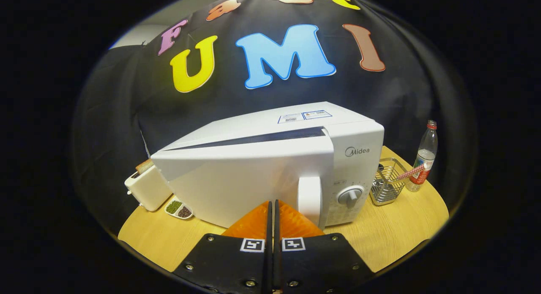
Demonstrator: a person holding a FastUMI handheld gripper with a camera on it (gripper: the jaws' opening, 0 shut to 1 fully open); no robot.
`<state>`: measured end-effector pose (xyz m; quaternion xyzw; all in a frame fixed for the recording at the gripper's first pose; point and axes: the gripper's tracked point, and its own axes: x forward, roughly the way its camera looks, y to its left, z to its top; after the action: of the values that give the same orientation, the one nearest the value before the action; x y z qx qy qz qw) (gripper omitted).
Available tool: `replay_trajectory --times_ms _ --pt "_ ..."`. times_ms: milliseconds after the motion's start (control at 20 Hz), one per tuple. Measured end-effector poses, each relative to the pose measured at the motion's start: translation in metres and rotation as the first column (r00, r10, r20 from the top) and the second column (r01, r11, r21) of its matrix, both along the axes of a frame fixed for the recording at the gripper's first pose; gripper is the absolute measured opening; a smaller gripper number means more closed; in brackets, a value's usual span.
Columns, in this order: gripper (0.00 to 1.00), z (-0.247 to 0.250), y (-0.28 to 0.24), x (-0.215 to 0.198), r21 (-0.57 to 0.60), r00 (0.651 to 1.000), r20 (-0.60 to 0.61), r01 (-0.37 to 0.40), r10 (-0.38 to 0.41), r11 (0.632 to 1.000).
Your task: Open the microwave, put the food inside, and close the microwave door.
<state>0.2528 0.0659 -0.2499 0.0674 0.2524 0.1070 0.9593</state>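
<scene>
Through the gripper view I am looking along the gripper (273,207) with its two orange fingers (253,222) pressed together, only a thin dark seam running between them; the jaws are clenched with nothing between them. The fingertips are sitting right up at the lower front of the white box-shaped microwave oven (270,167), just to the left of its white vertical door handle (309,200). I cannot tell whether the tips are actually touching the door or stopping just short of it.

The microwave door (249,186) is standing slightly ajar: a dark wedge-shaped gap is showing along its top edge, widest at the handle side. To the right of the handle, the control panel is showing a round white dial (350,195).

The microwave is resting on a round pale wooden tabletop (393,239). Beside its left end a white toaster (146,188) is holding a slice of browned bread (144,165) in its slot, and just in front of the toaster a small white two-part dish (179,209) is carrying green and dark grains. To the right of the microwave a silver wire basket (386,182) is standing, with a red-and-white striped stick (411,172) leaning out of it, and a clear plastic bottle with a red cap (424,159) is standing just beyond the basket.
</scene>
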Motion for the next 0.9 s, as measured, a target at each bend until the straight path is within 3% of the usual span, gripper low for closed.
replay_trajectory --times_ms 200,450,550,650,900 --pt "0.01 0.0 0.004 0.016 0.024 1.0 -0.005 0.027 -0.027 0.999" --pt "0.0 -0.003 0.001 0.027 -0.037 0.998 0.03 0.049 -0.048 0.998" --pt "0.02 -0.007 0.004 0.024 -0.003 0.998 -0.004 0.059 -0.059 0.998" --pt "0.02 -0.008 0.003 0.024 -0.04 0.998 0.0 0.056 -0.056 0.998" --pt "0.02 0.024 -0.001 0.006 -0.051 0.996 0.063 0.067 -0.063 0.996"
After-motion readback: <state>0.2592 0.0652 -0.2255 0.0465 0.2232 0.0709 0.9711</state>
